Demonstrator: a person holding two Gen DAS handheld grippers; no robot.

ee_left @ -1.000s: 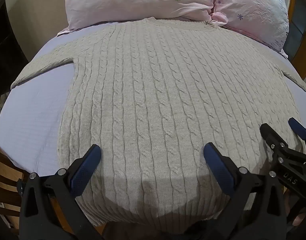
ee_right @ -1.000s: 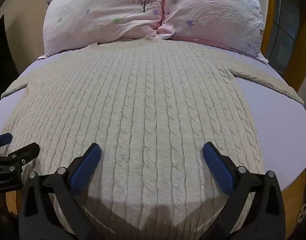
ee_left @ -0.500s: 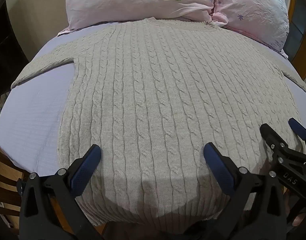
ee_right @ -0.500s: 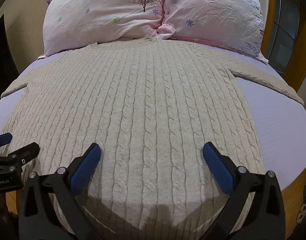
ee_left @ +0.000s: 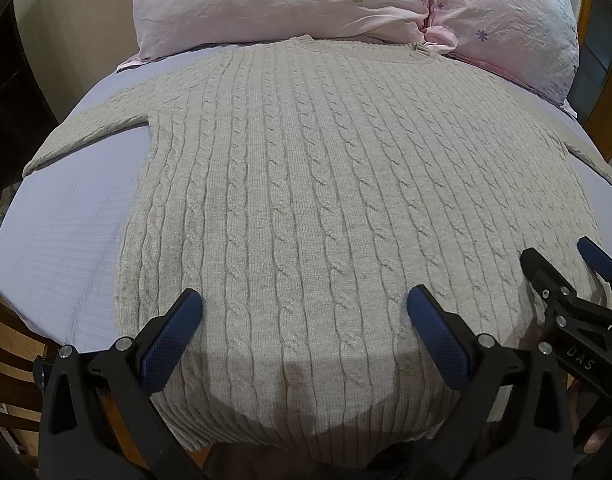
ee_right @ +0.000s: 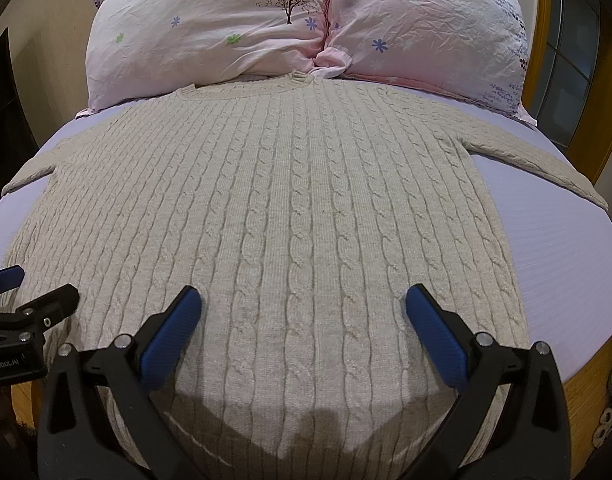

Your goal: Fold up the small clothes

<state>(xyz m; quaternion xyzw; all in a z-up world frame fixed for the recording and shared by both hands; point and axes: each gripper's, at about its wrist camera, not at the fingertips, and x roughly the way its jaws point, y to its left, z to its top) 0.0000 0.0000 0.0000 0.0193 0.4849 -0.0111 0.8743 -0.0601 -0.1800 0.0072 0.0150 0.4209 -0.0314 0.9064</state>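
A beige cable-knit sweater [ee_left: 314, 184] lies flat on the bed, neck toward the pillows, both sleeves spread sideways; it also shows in the right wrist view [ee_right: 273, 216]. My left gripper [ee_left: 303, 328] is open and empty, hovering over the hem on the sweater's left half. My right gripper [ee_right: 301, 326] is open and empty over the hem on the right half. The right gripper also shows at the right edge of the left wrist view [ee_left: 562, 276], and the left gripper at the left edge of the right wrist view [ee_right: 29, 300].
The bed has a pale lilac sheet [ee_left: 61, 232] [ee_right: 562, 248]. Two pink floral pillows [ee_left: 289, 4] [ee_right: 422, 24] lie behind the sweater's neck. A wooden bed frame [ee_right: 602, 56] runs along the right. Dark furniture [ee_left: 9, 128] stands at the left.
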